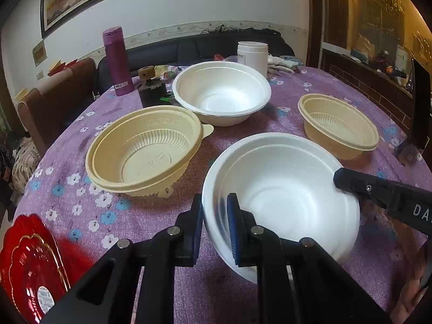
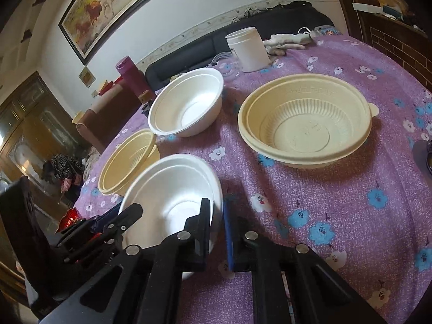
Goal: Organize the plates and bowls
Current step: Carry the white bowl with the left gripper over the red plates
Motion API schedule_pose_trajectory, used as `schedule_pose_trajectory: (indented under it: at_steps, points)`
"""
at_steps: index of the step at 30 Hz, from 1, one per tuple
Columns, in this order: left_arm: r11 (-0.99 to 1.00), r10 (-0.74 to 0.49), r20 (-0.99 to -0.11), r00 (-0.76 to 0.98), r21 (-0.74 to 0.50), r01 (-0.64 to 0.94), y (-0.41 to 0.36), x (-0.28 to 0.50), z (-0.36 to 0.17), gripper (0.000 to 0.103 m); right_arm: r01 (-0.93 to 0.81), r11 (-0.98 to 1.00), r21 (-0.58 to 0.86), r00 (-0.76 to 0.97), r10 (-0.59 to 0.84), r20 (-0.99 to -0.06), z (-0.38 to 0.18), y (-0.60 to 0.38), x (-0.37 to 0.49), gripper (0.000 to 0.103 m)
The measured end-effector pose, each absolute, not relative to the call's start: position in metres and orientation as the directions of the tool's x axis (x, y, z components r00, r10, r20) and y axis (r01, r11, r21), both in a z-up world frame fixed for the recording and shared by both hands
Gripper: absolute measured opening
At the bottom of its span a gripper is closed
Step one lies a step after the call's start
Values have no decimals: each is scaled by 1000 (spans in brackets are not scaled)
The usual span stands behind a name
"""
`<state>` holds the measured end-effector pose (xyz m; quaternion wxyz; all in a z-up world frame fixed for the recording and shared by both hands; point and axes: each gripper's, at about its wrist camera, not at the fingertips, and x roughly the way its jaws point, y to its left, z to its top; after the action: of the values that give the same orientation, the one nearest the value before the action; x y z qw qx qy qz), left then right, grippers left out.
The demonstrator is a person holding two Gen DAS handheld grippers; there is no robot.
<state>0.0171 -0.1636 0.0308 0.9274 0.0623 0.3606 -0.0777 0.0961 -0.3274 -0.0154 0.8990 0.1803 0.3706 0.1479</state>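
Observation:
A white foam bowl (image 1: 283,202) (image 2: 167,197) sits nearest on the purple flowered tablecloth, slightly tilted. My left gripper (image 1: 215,203) is shut on its left rim, one pad inside and one outside. My right gripper (image 2: 216,205) is shut on the opposite rim; its black tip (image 1: 343,178) shows from the right in the left wrist view. A second white bowl (image 1: 221,91) (image 2: 186,105) stands farther back. One beige ribbed bowl (image 1: 143,148) (image 2: 127,159) stands to the left and another (image 1: 337,124) (image 2: 305,118) to the right. A red plate (image 1: 29,264) lies at the near left edge.
At the back of the round table (image 1: 162,216) stand a purple bottle (image 1: 117,59), a white jar (image 1: 252,54) and a dark block with a tape roll (image 1: 151,89). A chair (image 1: 54,94) stands behind the left edge. A black upright object (image 1: 421,102) is at the right edge.

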Motion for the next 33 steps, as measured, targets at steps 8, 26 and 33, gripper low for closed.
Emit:
schedule_pose_trajectory:
  at_steps: [8, 26, 33]
  points:
    - [978, -103, -654, 749, 72, 198, -166, 14, 31, 17, -123, 896, 426, 680, 389, -621, -18, -327, 100, 12]
    - [979, -71, -572, 817, 119, 168, -165, 4, 41, 17, -140, 903, 405, 724, 373, -580, -7, -319, 88, 10]
    - [977, -54, -534, 844, 145, 154, -166, -1, 46, 17, -149, 899, 411, 726, 382, -572, -7, -317, 88, 10]
